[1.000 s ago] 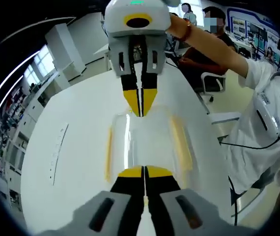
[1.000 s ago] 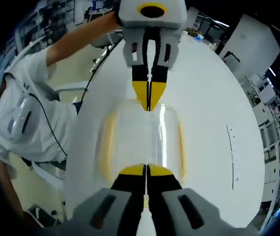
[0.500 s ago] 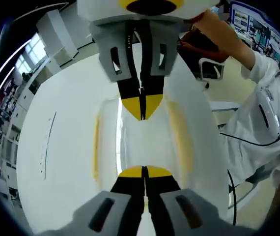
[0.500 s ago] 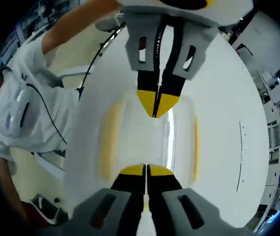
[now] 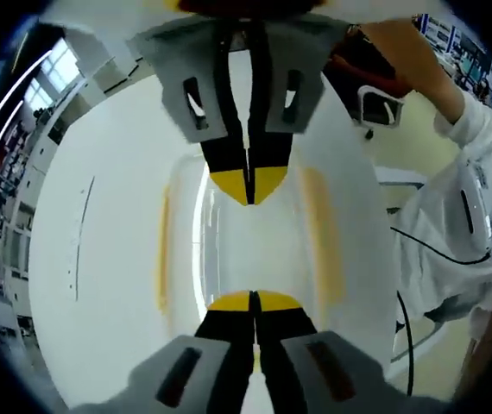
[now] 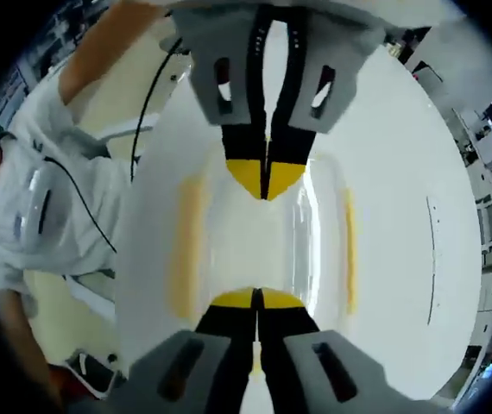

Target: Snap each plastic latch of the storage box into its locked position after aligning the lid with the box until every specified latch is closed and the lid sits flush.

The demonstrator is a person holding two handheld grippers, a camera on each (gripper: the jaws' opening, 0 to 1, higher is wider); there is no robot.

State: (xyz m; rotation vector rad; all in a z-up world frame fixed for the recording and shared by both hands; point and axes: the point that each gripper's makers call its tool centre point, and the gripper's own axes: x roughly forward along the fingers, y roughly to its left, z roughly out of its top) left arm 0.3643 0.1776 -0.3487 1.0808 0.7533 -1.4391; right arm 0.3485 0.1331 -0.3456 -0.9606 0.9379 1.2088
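A clear storage box [image 5: 255, 246] with its lid on lies on the white table [image 5: 99, 285]. Pale yellow latches run along its two long sides [image 5: 163, 250] [image 5: 320, 233]. My left gripper [image 5: 253, 300] is shut, its tips at the near short end of the lid. Facing it, my right gripper [image 5: 248, 185] reaches in from the top, also shut, tips at the far short end. From the right gripper view, the same box [image 6: 263, 241] with its latches [image 6: 186, 246] [image 6: 348, 250] lies between my shut right gripper [image 6: 256, 298] and the left gripper [image 6: 266, 181].
A person in a white shirt [image 5: 470, 224] [image 6: 30, 216] stands beside the table, arms stretched over it. A chair [image 5: 375, 108] and a dark cable [image 5: 401, 328] are near the table's edge, over a beige floor. A printed line marks the tabletop [image 6: 432, 259].
The two grippers have drawn closer together over the box; each opposite gripper now looms larger and lower in the other's view. Both stay shut. The box has not moved.
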